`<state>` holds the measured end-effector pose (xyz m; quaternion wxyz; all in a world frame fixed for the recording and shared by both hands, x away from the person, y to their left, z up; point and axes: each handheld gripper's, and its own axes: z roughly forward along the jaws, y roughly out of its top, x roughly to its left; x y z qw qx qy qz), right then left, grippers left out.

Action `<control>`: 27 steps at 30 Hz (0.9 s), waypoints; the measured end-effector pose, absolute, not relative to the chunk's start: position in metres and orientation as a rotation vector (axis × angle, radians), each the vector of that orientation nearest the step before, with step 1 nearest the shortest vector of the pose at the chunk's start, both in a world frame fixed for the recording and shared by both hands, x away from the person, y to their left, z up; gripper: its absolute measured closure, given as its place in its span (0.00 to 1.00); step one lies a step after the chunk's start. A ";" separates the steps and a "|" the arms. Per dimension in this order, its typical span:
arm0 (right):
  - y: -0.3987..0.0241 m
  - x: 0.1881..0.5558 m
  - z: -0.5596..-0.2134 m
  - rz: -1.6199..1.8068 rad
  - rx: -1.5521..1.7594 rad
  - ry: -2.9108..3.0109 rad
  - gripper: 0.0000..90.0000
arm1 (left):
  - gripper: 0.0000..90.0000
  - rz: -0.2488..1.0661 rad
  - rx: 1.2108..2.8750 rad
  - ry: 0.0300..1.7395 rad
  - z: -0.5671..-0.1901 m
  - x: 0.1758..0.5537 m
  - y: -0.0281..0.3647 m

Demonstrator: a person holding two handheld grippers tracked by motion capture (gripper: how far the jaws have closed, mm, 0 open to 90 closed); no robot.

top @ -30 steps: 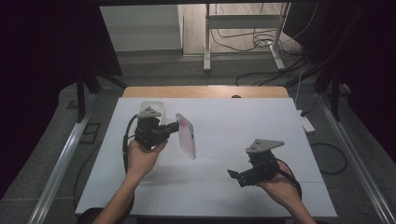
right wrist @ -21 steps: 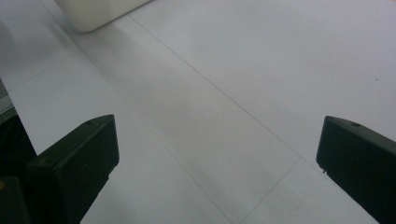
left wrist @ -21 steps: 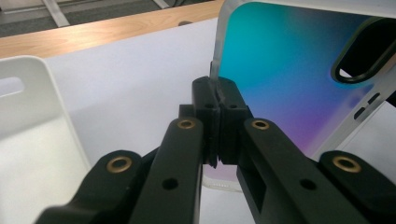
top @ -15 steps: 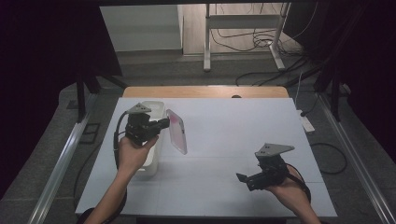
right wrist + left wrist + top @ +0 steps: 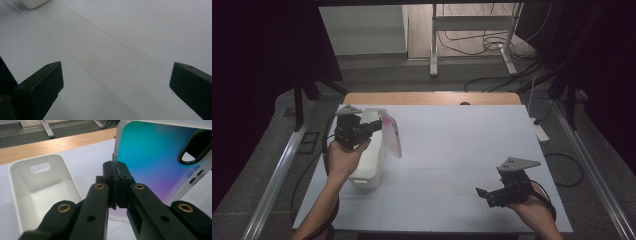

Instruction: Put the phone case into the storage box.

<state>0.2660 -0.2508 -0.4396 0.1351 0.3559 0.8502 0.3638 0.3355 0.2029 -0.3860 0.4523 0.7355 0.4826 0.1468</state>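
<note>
While the table stays bare in the middle, the left gripper has carried the phone case leftward until it hangs over the bin, jaws clamped tight on its edge; a drop looks near. The right gripper, wide open and empty, has drawn back toward the table's near right corner.

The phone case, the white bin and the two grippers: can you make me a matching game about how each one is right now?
Things:
1. phone case
2. white bin
3. left gripper
4. right gripper

States:
A. jaws wide apart over the table
B. empty, standing on the table
C. pinched by its edge, held in the air
D. jaws shut on a thin edge

Pairs: 1-C, 2-B, 3-D, 4-A
</note>
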 end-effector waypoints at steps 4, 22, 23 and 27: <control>-0.257 0.264 -0.441 1.045 1.047 2.457 0.00 | 0.98 0.374 1.810 1.207 -0.385 0.337 0.209; -0.295 0.253 -0.447 1.000 1.172 2.382 0.00 | 0.98 0.403 1.766 1.287 -0.385 0.348 0.237; -0.297 0.252 -0.448 0.999 1.183 2.374 0.00 | 0.98 0.404 1.763 1.294 -0.385 0.349 0.238; -0.304 0.249 -0.448 1.004 1.229 2.345 0.00 | 0.98 0.417 1.754 1.310 -0.385 0.351 0.242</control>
